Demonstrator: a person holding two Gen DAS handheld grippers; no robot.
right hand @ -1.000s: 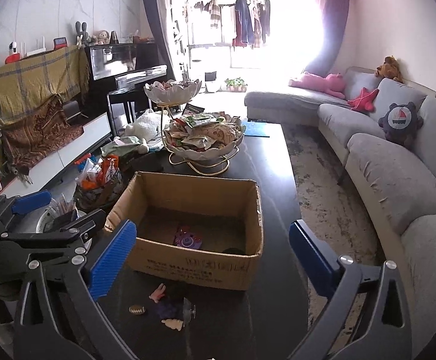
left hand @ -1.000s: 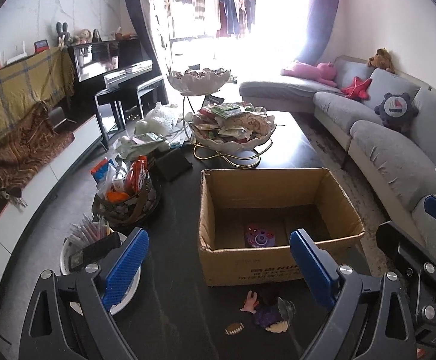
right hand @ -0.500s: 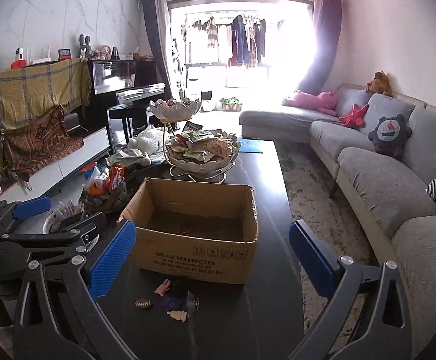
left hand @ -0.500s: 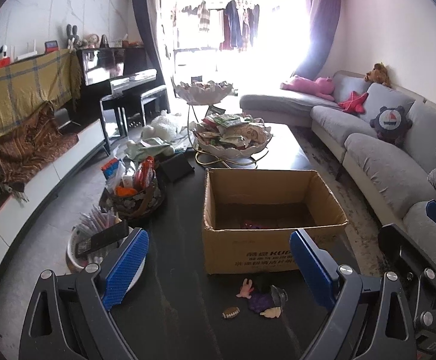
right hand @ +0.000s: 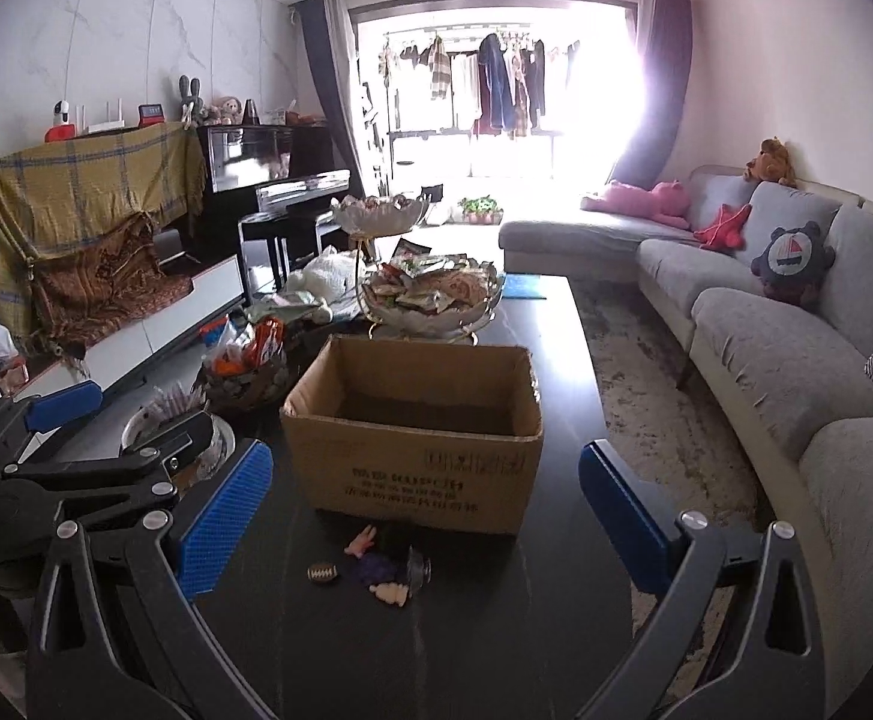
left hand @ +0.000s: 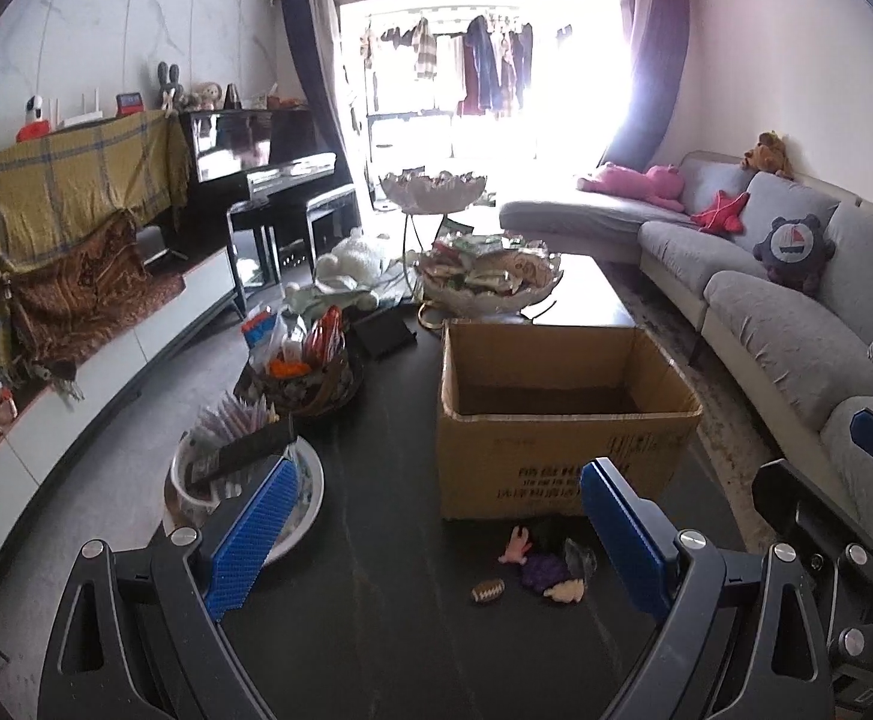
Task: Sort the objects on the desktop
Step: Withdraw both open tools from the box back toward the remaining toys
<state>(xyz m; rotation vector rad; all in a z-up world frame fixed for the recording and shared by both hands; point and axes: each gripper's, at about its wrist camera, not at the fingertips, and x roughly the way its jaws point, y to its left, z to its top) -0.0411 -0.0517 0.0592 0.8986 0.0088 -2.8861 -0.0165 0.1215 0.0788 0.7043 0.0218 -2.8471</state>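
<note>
An open cardboard box (left hand: 562, 456) stands on the dark coffee table (left hand: 388, 630); it also shows in the right wrist view (right hand: 418, 468). In front of it lie small toys: a tiny brown football (left hand: 488, 590), a pink figure (left hand: 516, 545), a purple toy (left hand: 541, 570) and a pale figure (left hand: 565, 591). The right wrist view shows the football (right hand: 323, 573) and the toy cluster (right hand: 385, 570) too. My left gripper (left hand: 436, 534) is open and empty above the table, short of the toys. My right gripper (right hand: 424, 516) is open and empty, beside the left one.
A white plate with packets (left hand: 244, 480) and a basket of snacks (left hand: 301, 372) stand left of the box. A tiered white bowl stand of snacks (left hand: 484, 282) stands behind it. A grey sofa (left hand: 784, 324) runs along the right.
Both grippers have pulled back and lowered away from the box; the view into the box is lost and the toys lie further ahead. Both stay open.
</note>
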